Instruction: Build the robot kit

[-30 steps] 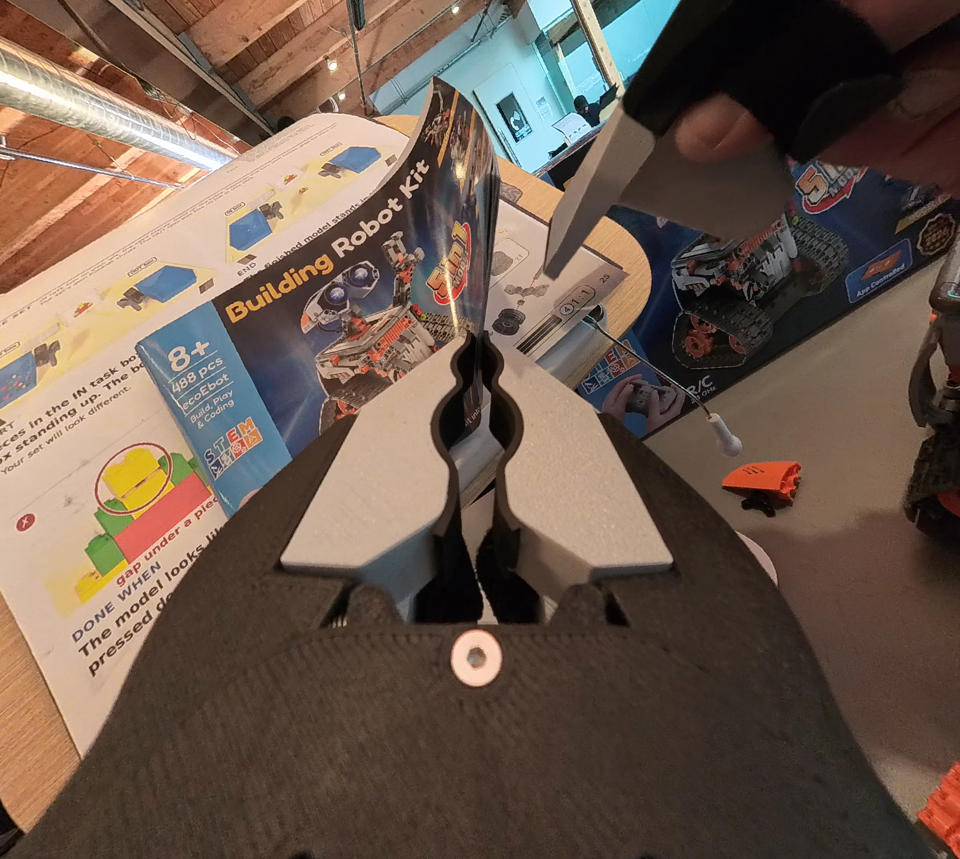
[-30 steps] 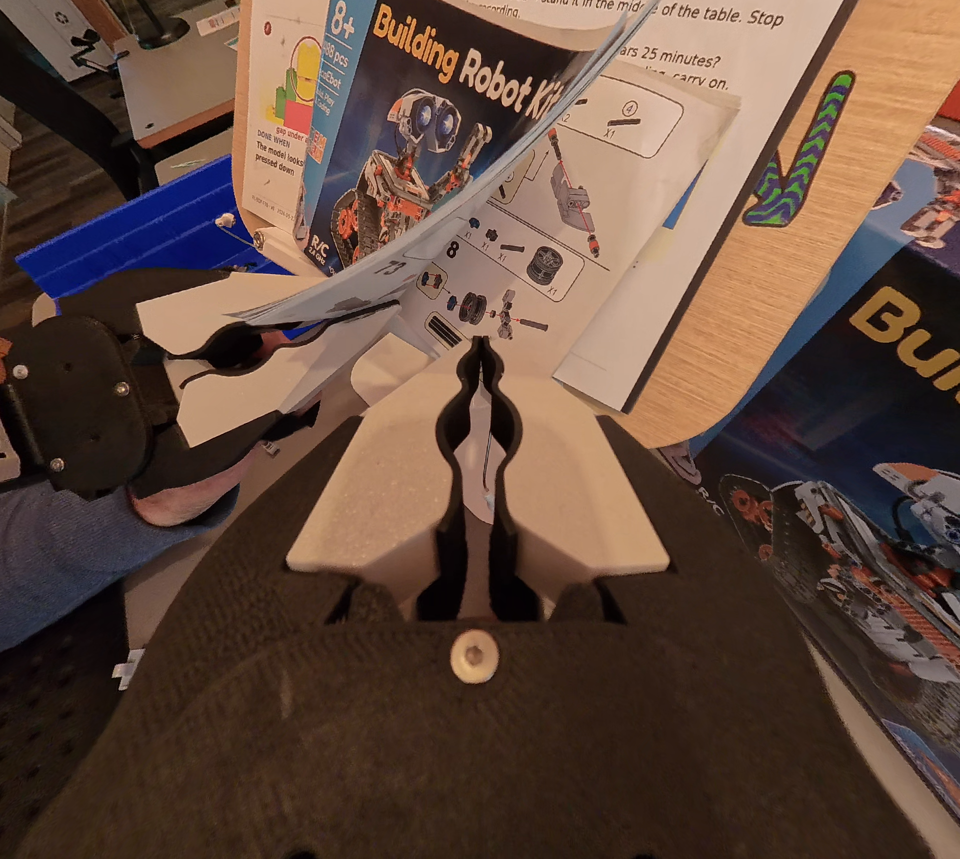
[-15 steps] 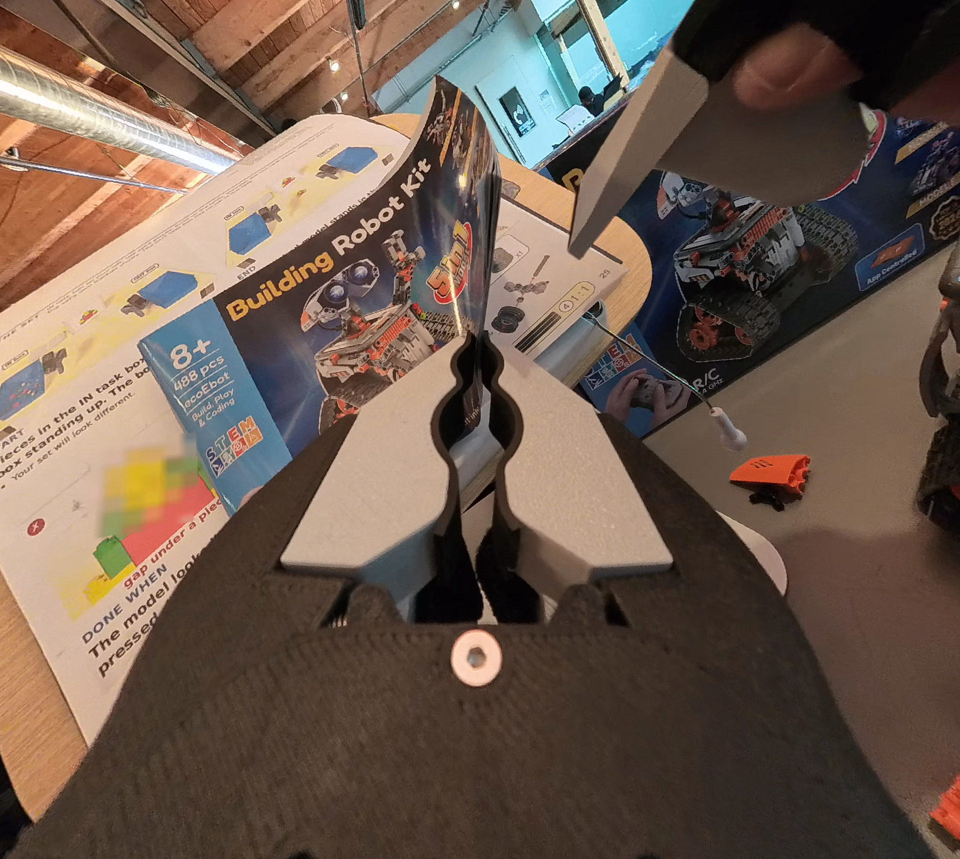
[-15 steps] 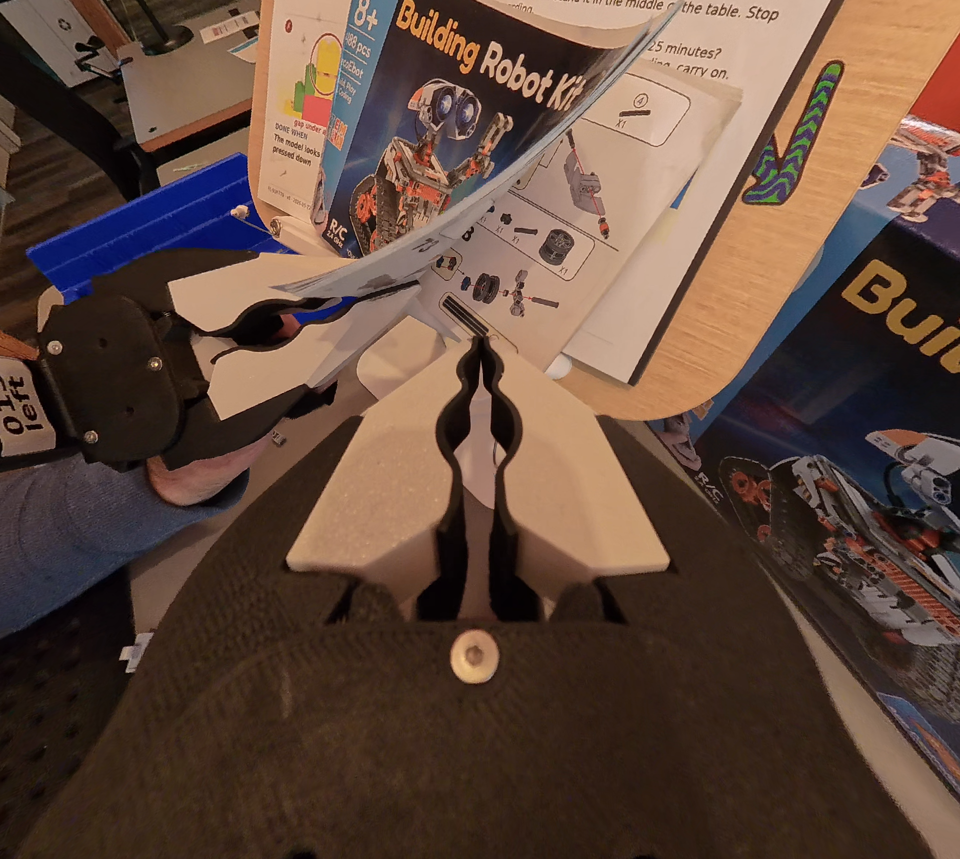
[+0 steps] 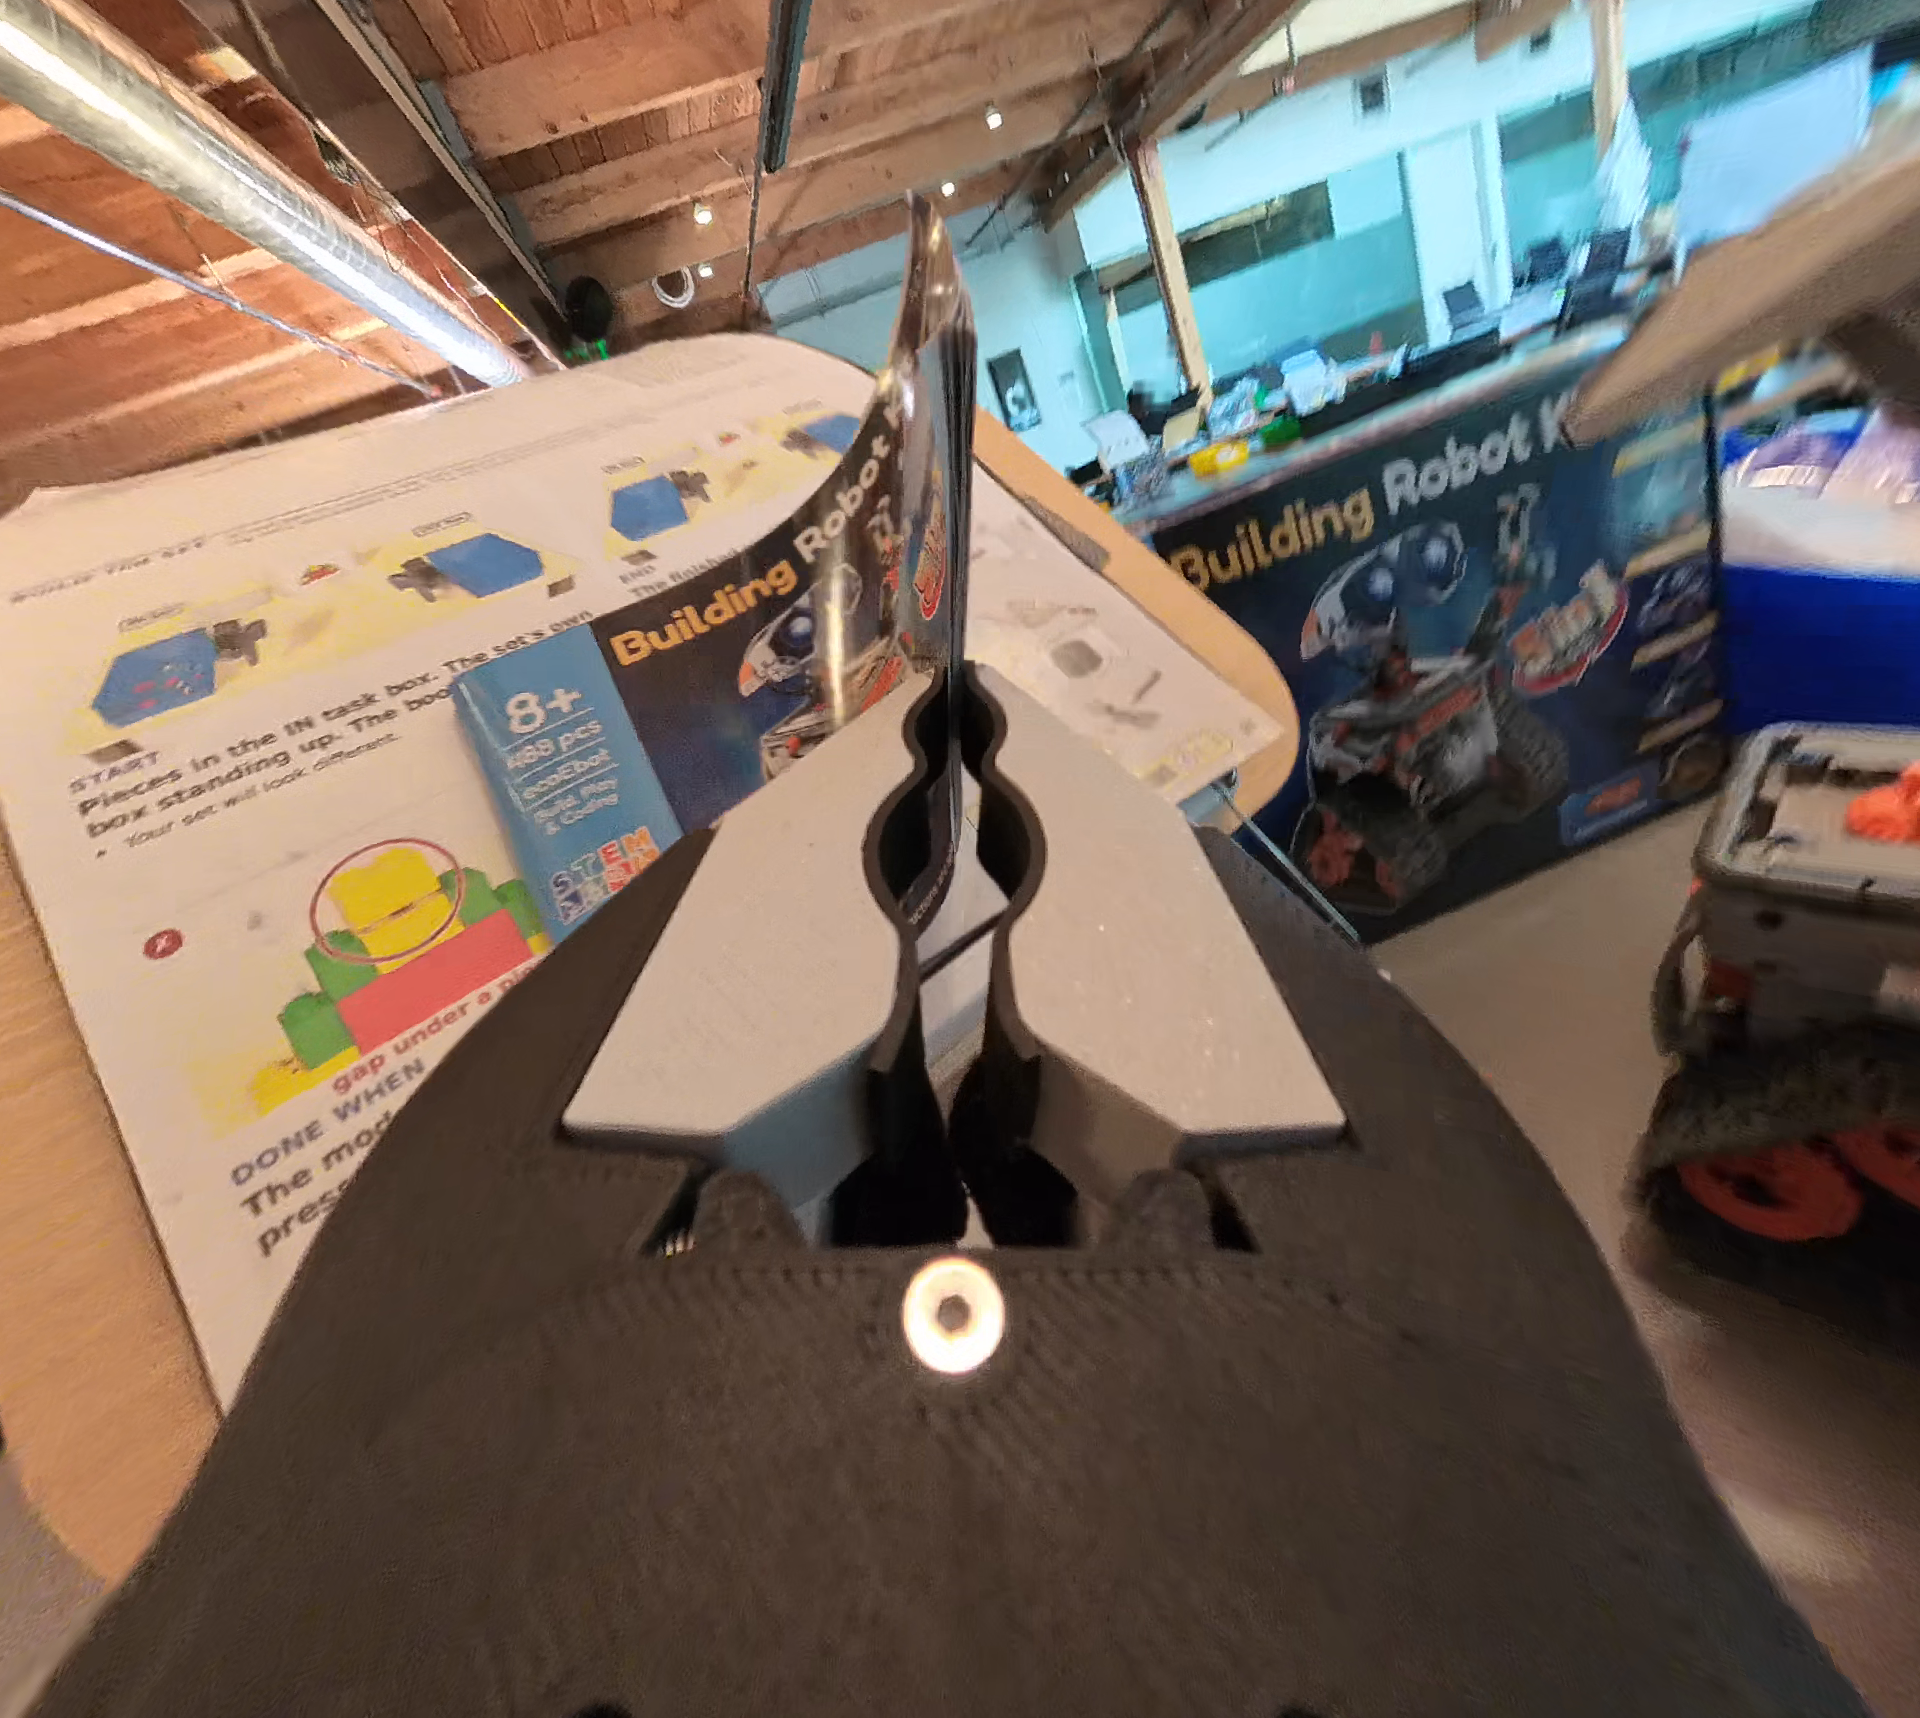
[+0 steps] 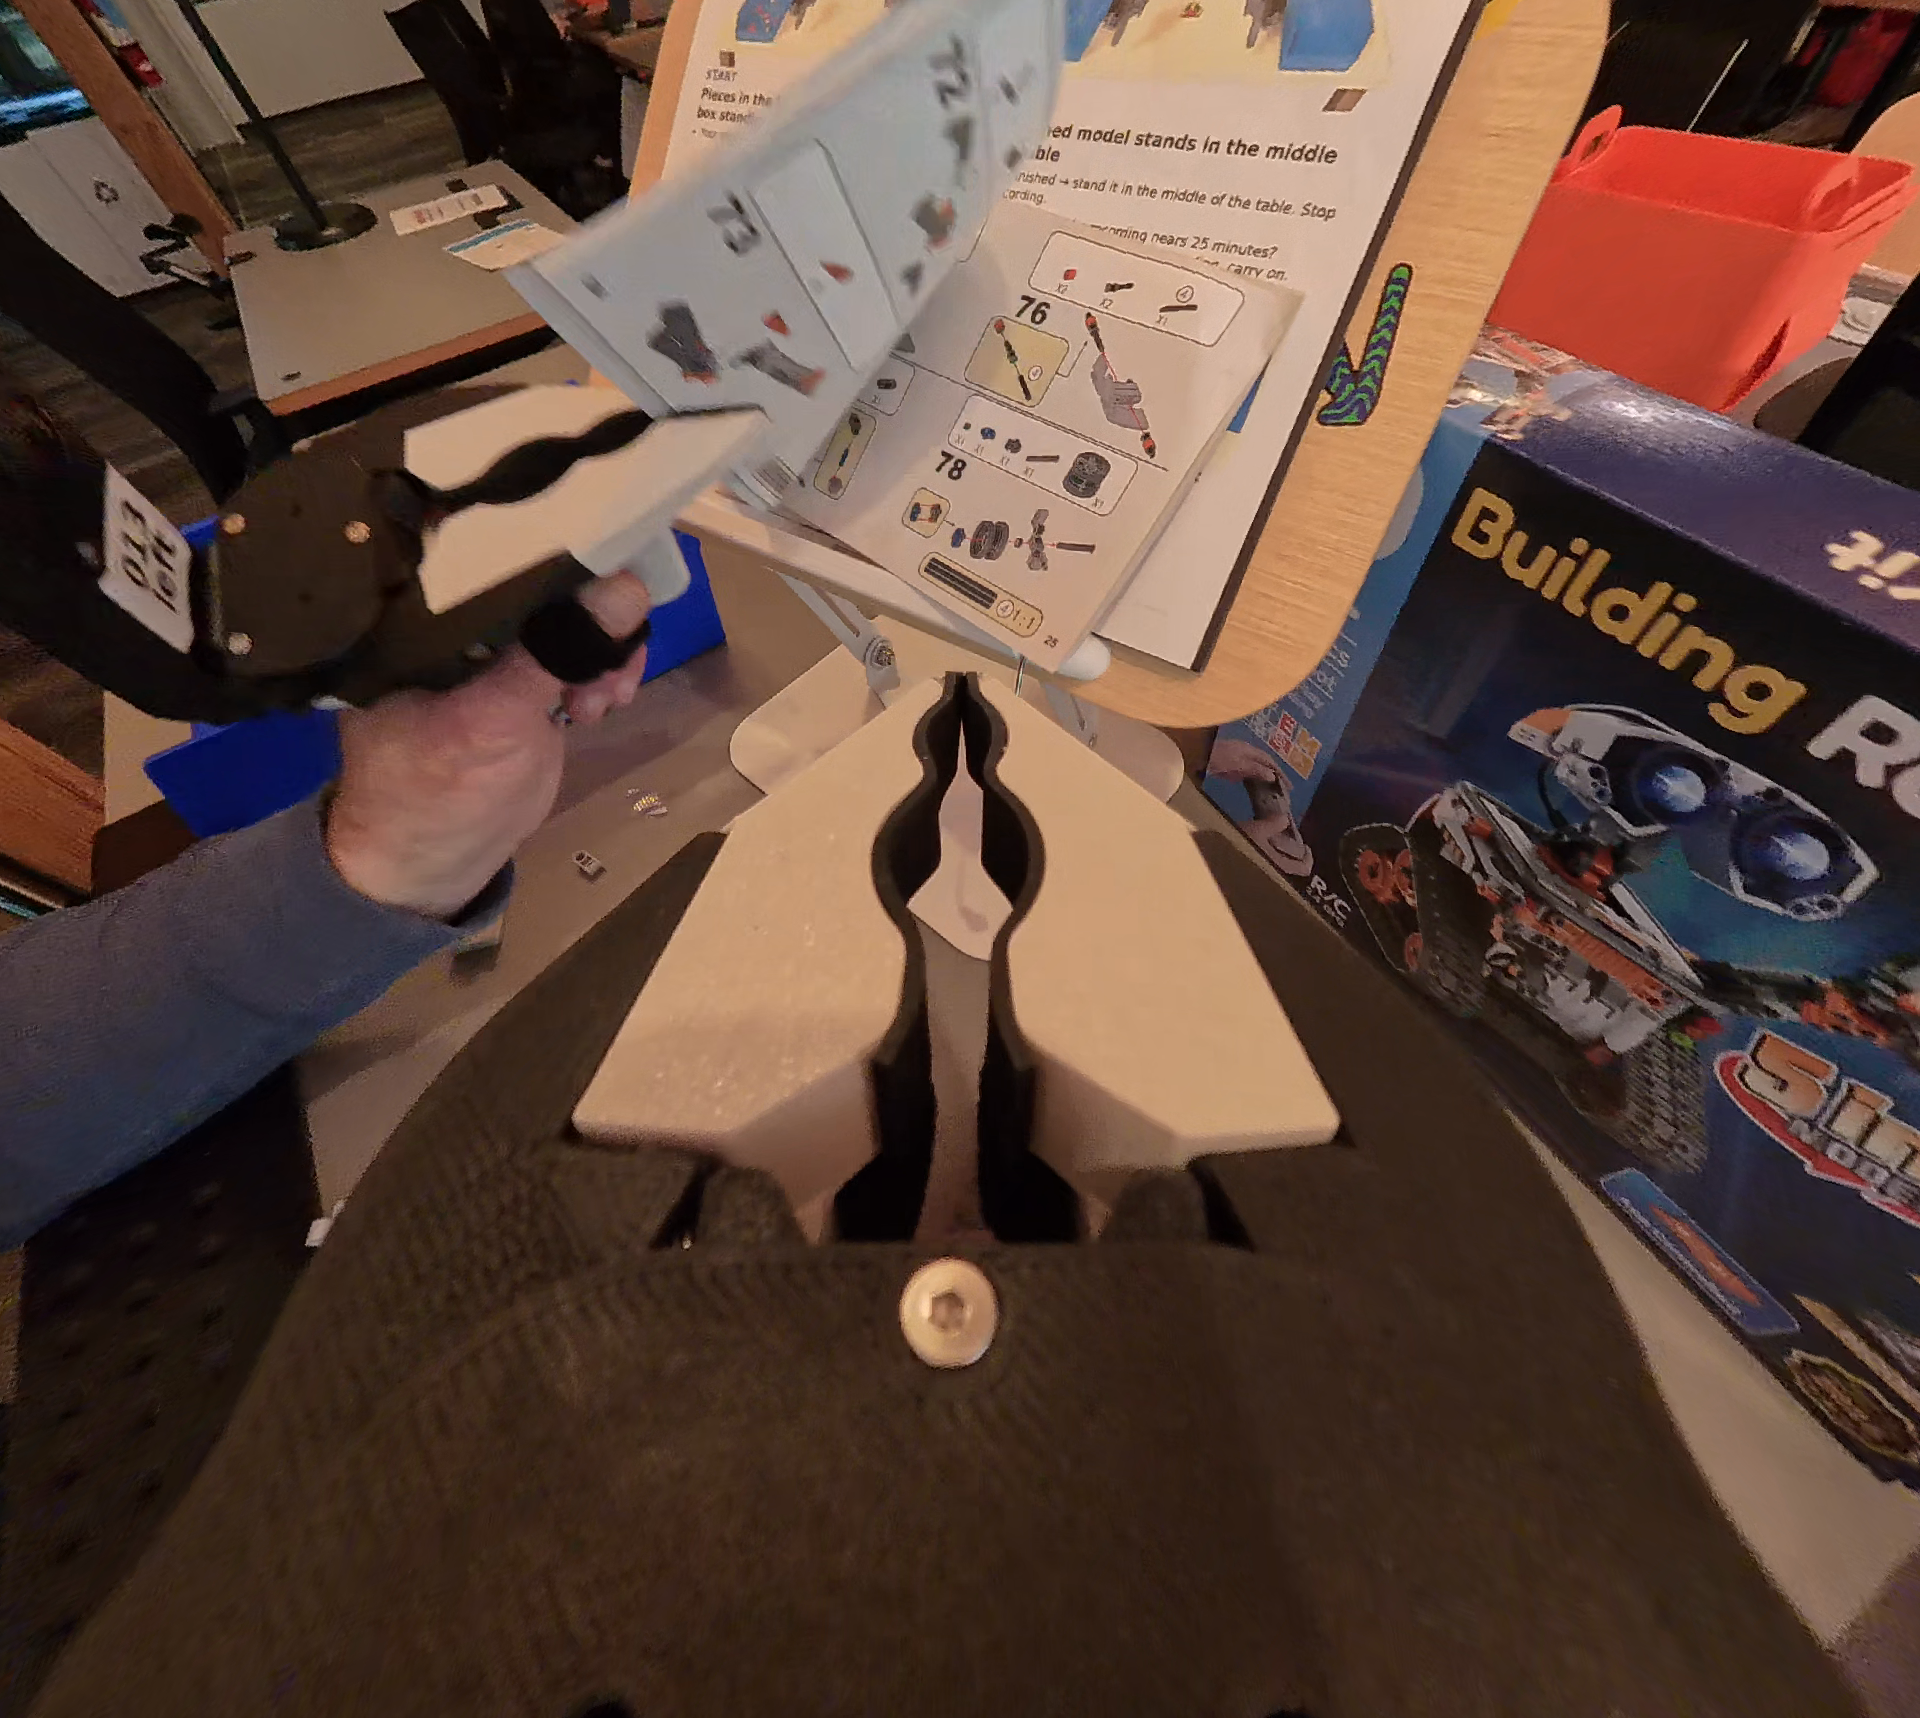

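My left gripper (image 5: 951,681) is shut on a bundle of pages of the robot-kit instruction booklet (image 5: 831,588) and holds them up on edge, cover facing left. The right wrist view shows that gripper (image 6: 743,427), in a person's hand, lifting the blurred pages (image 6: 831,234) away from the open booklet page (image 6: 1049,442), which rests on a white stand (image 6: 810,712). My right gripper (image 6: 961,692) is shut and empty, held back from the stand below the booklet's lower edge.
A wooden board with a printed instruction sheet (image 6: 1299,110) stands behind the booklet. A dark blue kit box (image 6: 1662,837) is on the right, an orange bin (image 6: 1683,245) behind it. A blue bin (image 6: 239,764) is at the left. A tracked robot model (image 5: 1818,993) stands at the right. One gripper's finger ends stand about 12 centimetres off the other's.
My left gripper has swung the held pages up and over to the left, baring the inner pages. My right gripper has pulled back and is out of the left wrist view.
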The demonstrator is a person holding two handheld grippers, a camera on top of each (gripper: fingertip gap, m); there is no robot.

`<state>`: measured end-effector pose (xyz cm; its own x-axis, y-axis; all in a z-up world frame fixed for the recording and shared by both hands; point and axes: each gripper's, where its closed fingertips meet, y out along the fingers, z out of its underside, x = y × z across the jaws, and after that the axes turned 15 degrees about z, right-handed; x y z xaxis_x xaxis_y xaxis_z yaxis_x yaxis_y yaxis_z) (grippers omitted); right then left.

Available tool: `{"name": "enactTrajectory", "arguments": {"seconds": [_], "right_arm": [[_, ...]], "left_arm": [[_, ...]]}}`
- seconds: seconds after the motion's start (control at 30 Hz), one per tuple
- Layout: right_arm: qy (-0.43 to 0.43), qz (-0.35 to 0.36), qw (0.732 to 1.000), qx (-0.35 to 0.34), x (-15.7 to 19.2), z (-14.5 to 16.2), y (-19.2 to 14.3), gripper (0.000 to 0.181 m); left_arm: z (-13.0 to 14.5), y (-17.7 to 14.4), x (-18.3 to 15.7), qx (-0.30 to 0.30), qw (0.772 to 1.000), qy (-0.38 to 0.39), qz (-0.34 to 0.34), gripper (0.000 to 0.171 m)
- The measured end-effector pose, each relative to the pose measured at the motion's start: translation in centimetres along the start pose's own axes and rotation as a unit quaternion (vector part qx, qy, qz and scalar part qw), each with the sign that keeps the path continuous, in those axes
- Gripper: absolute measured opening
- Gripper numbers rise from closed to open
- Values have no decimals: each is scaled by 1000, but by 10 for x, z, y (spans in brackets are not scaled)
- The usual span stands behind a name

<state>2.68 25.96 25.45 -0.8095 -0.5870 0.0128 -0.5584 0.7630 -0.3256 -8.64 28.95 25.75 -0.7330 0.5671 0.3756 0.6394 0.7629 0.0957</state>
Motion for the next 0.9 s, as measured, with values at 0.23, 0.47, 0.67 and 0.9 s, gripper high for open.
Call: {"name": "enactTrajectory", "arguments": {"seconds": [0.23,0.47,0.67,0.9], "right_arm": [[-15,6,1000,7,5,14,-6,0],[-72,-12,997,32,34,20,32,0],[-148,-70,986,24,93,19,67,0],[-302,-153,936,94,215,90,85,10]], "left_arm": [[-34,-79,53,-98,987,-112,-60,0],[18,-157,120,-142,938,-285,-141,0],[37,-166,130,-175,907,-353,-149,0],[50,-149,126,-155,907,-362,-150,0]]}}
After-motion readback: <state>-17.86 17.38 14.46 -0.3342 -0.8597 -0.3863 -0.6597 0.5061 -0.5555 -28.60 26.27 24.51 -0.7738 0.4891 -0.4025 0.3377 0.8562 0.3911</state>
